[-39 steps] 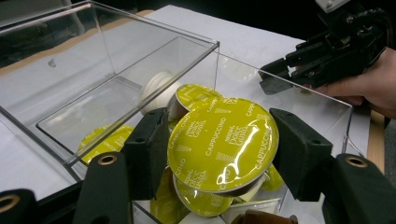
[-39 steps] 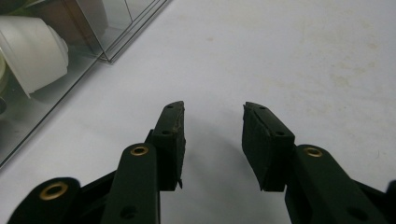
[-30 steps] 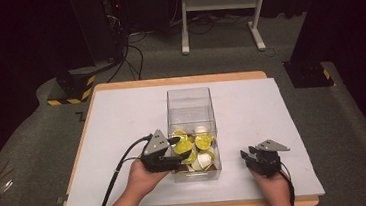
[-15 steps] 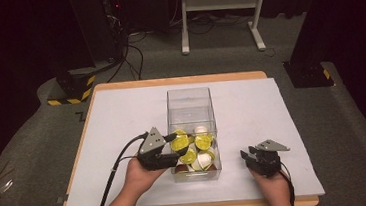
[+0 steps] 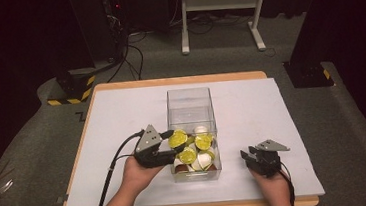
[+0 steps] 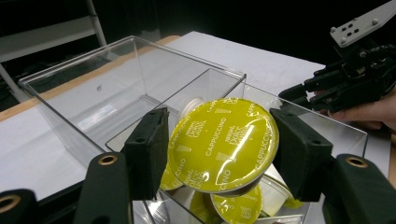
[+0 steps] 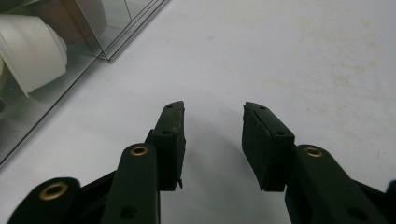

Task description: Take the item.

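Your left claw (image 6: 219,154) is clamped on a yellow coffee capsule (image 6: 223,144), one pad on each side of its foil lid, holding it just above the near end of the clear box (image 5: 190,113). Beneath that claw, more capsules (image 5: 198,154) lie piled in the box. To the right of the box, your right claw (image 7: 212,135) rests low over the white tabletop (image 5: 251,107), jaws parted with nothing between them.
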Available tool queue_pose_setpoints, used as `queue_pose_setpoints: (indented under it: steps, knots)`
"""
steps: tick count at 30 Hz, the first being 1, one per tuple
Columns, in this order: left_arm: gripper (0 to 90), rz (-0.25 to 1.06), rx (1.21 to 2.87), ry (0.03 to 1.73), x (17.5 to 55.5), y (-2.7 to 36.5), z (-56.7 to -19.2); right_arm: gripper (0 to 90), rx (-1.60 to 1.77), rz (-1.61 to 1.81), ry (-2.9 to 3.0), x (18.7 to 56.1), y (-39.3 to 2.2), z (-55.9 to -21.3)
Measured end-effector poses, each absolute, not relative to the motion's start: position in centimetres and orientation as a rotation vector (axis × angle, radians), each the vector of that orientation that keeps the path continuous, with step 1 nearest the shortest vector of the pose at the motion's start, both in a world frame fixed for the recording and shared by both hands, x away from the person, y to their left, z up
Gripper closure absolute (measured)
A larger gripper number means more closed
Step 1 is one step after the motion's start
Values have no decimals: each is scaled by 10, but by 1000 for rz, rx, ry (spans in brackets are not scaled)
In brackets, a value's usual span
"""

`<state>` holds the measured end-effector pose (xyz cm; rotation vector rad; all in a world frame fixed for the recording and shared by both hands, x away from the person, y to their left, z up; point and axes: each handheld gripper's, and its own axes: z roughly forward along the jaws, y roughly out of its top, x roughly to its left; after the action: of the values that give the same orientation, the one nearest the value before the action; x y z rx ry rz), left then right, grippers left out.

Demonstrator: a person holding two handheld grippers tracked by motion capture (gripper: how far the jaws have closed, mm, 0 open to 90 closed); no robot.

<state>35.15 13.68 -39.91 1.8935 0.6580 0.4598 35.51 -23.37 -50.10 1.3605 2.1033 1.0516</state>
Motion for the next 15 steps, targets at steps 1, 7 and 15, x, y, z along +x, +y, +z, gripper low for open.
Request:
queue_pose_setpoints:
  steps: [1,7,15]
  knots:
    - [404,464,1891,661,352,138,-398,595,1360,1052,2103,355,-234,-501]
    - [403,483,1879,675,354,143,-395,595,1360,1052,2102,355,-234,-501]
    - [404,509,1858,698,357,152,-393,595,1362,1054,2102,355,-234,-501]
